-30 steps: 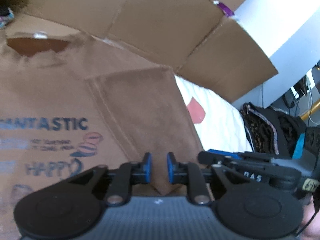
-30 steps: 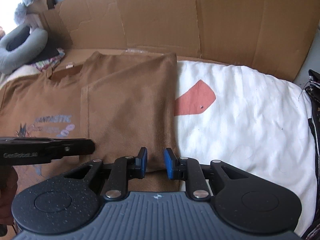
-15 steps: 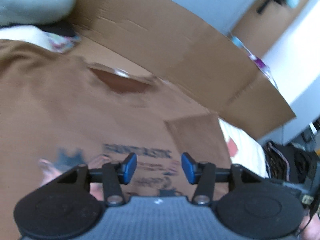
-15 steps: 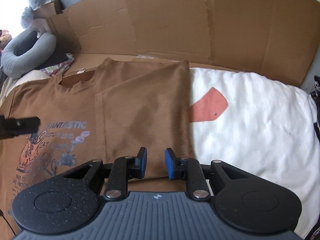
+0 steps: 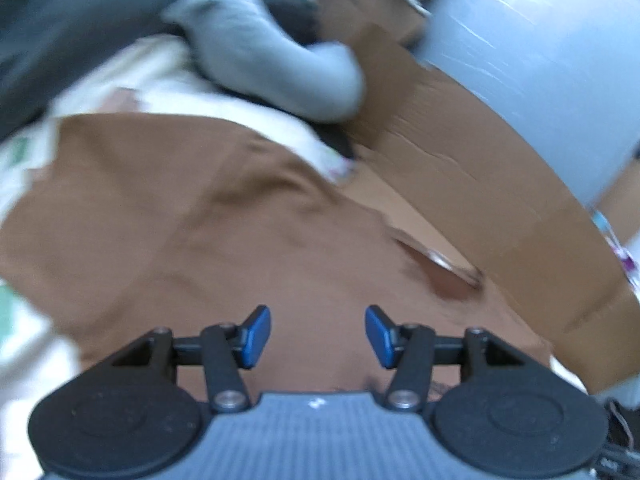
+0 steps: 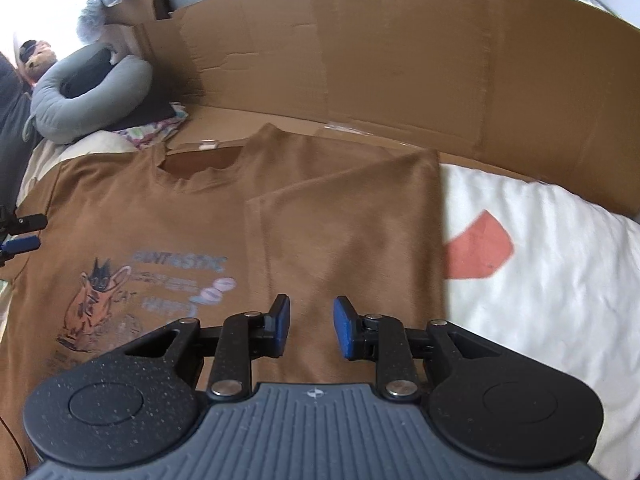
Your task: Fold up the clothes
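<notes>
In the right wrist view the unfolded left side of the brown T-shirt (image 6: 120, 216) lies far left, nearest our left gripper (image 6: 16, 236). The left gripper is half open and empty; our right gripper (image 6: 310, 326) is narrow, opening, holding nothing.

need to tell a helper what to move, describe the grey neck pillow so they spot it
Start at the cardboard wall behind the bed, then follow it to its left end. There, past the brown t-shirt collar, lies the neck pillow: the only grey, U-shaped cushion, curled around something black.
</notes>
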The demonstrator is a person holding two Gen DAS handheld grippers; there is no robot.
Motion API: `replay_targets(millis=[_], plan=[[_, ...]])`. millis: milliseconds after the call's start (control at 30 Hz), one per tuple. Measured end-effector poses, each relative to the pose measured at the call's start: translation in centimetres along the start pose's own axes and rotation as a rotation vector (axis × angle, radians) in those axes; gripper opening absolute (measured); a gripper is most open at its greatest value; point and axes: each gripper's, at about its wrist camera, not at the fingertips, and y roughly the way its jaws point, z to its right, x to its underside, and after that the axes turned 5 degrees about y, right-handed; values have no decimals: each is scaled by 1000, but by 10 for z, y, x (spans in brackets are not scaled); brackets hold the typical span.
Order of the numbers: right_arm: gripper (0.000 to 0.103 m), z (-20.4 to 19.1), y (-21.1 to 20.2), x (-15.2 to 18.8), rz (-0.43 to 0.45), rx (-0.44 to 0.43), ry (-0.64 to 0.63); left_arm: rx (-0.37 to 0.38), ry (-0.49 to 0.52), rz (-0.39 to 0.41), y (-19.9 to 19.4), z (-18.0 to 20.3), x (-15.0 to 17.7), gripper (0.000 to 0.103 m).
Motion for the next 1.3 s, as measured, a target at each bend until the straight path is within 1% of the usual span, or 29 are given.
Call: replay_targets(millis=[67, 267, 367, 433, 533, 667, 733, 800, 867, 900, 933, 967, 1033, 1133, 1300], plan=[[31, -9, 3, -1, -7, -20, -31, -43, -47, 17, -7, -18, 0, 55], [31, -29, 9, -1, -22, -62, -63, -143, -93, 50, -31, -59, 0, 56], [31, -37, 10, -1, -28, -77, -85, -200, -110, 88, -48, -77, -2, 56], [31, -41, 11, 0, -33, -84, -91, -247, -97, 112, -54, -82, -3, 58], [31, -44, 10, 1, -36, -90, -98, -274, -102, 128, -56, -93, -2, 59], [31, -44, 9, 5, -45, -90, -103, -302, -142, 139, -51, -110, 1, 58], [31, -43, 9, 6, -47, -89, -104, -308, -175, 139, -48, -118, 2, 54], [31, -42, 9, 7, -50, -88, -102, -308, -208, 138, -44, -125, 4, 53], [31, -42, 10, 9, -55, -88, -100, -284, -235, 149, -42, -131, 6, 53], [31, -42, 11, 10, -56, -88, -101, -273, -244, 157, -41, -133, 7, 53], [31, -42, 12, 10, -58, -89, -103, -255, -258, 161, -37, -137, 7, 58], [31, -43, 12, 11, -59, -90, -105, -236, -273, 165, -33, -142, 8, 59], [31, -46, 14, 12, -61, -95, -112, -206, -335, 176, -26, -152, 13, 60], [31, -49, 15, 11, -60, -103, -115, -186, -359, 188, -25, -155, 15, 61], [31, -56, 15, 8, -56, -114, -126, -144, -448, 179, -30, -159, 22, 61]])
